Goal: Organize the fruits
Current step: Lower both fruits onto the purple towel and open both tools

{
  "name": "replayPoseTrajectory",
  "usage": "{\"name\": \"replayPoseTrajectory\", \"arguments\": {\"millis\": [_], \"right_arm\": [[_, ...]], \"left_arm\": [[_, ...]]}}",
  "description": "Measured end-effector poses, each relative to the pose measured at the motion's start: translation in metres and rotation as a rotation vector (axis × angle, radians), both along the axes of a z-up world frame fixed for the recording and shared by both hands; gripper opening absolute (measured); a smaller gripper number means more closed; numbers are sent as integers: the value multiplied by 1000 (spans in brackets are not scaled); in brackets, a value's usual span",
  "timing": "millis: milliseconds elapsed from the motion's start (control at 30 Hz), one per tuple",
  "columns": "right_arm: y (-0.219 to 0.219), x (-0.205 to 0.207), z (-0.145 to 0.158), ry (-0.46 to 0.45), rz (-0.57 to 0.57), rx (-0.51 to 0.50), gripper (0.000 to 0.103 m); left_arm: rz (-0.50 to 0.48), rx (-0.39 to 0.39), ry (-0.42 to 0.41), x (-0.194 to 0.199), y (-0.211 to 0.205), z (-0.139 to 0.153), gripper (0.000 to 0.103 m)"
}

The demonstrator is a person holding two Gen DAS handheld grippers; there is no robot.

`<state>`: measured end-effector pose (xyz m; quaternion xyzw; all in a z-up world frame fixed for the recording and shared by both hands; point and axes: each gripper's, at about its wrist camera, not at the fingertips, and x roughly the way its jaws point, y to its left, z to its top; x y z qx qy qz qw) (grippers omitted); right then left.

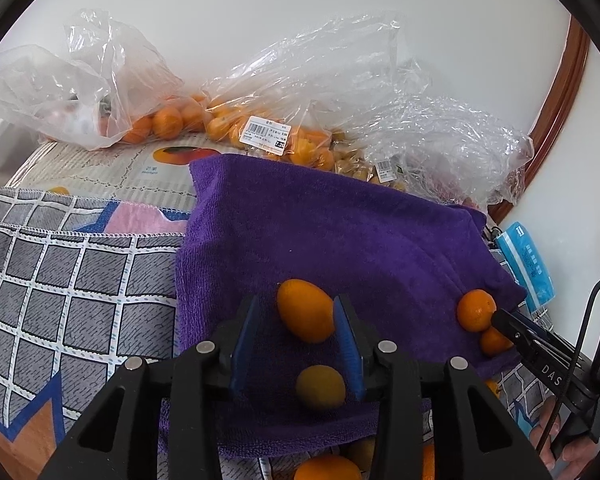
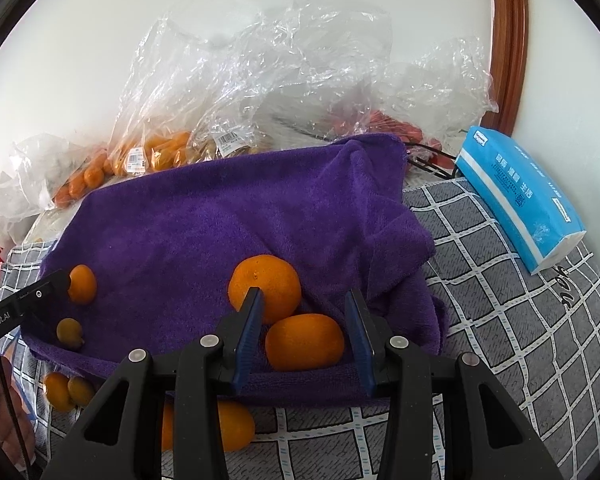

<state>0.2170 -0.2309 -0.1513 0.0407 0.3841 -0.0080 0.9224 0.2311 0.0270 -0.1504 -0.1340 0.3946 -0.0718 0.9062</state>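
Left claw (image 1: pixel 296 322) open, oval orange (image 1: pixel 306 310) loose between its fingers.

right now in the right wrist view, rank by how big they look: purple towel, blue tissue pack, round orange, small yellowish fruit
1. purple towel
2. blue tissue pack
3. round orange, though it sits nearer the camera
4. small yellowish fruit

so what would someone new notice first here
The purple towel spread over the checked cloth, with loose orange fruits on it. One oval orange fruit lies between the right hand-held gripper jaws, untouched. Behind, crinkled plastic bags of fruit line the white wall.
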Motion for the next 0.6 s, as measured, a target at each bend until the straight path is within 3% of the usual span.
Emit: {"name": "replayPoseTrajectory", "arguments": {"millis": [133, 367, 500, 600], "right_arm": [[-1, -1, 2, -11, -6, 15, 42], [1, -9, 10, -73, -7, 41, 52], [8, -13, 13, -114, -4, 4, 54], [13, -15, 16, -138, 4, -31, 54]], "left_arm": [[1, 2, -7, -1, 0, 2, 47], [56, 11, -37, -6, 4, 10, 51], [95, 21, -151, -20, 7, 29, 50], [85, 35, -181, -26, 5, 40, 51]]}}
